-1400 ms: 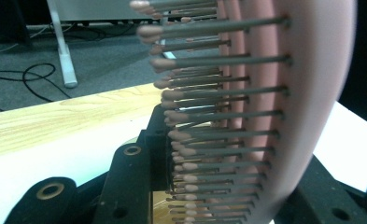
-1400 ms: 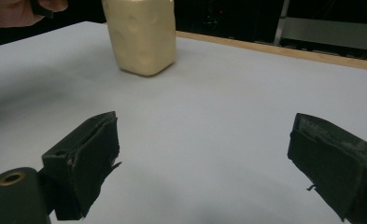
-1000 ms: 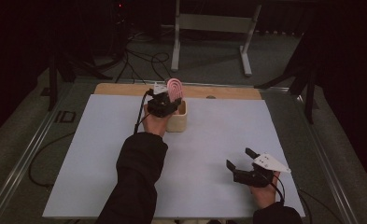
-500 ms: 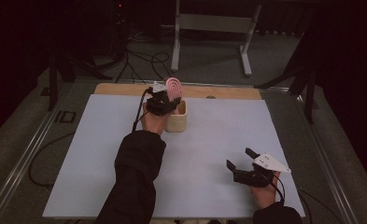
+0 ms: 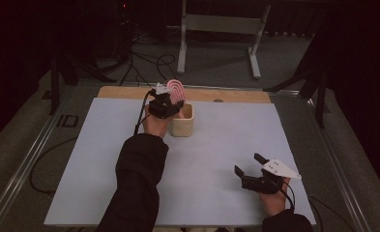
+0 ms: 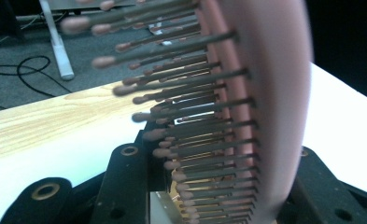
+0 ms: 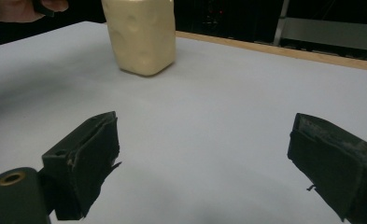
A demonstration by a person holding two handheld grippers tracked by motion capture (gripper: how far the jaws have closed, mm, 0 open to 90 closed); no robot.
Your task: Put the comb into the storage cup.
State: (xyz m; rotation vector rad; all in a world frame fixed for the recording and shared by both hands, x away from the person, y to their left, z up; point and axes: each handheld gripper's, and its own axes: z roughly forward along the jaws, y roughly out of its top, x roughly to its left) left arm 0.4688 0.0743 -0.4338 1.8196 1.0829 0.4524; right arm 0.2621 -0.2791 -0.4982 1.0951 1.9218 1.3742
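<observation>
A pink hairbrush (image 5: 176,90) with rows of bristles stands upright above a cream, dimpled container (image 5: 182,121) at the far middle of the white mat. My left gripper (image 5: 173,100) is shut on the brush's lower part. In the left gripper view the brush (image 6: 270,93) rises between the black jaws of the left gripper (image 6: 218,186), bristles pointing left. Whether the brush's lower end reaches into the container is hidden. My right gripper (image 5: 248,163) rests open near the front right, nothing between its jaws. In the right gripper view the right gripper (image 7: 209,154) faces the container (image 7: 141,35).
The white mat (image 5: 105,169) covers the table. A wooden board (image 5: 236,95) runs along its far edge. Behind the table stand a metal frame (image 5: 216,29) and loose cables (image 5: 144,63) on the floor. A dark-sleeved forearm (image 5: 137,179) crosses the mat's front left.
The left hand with the brush has shifted only a touch. The right gripper has stayed where it was, still open.
</observation>
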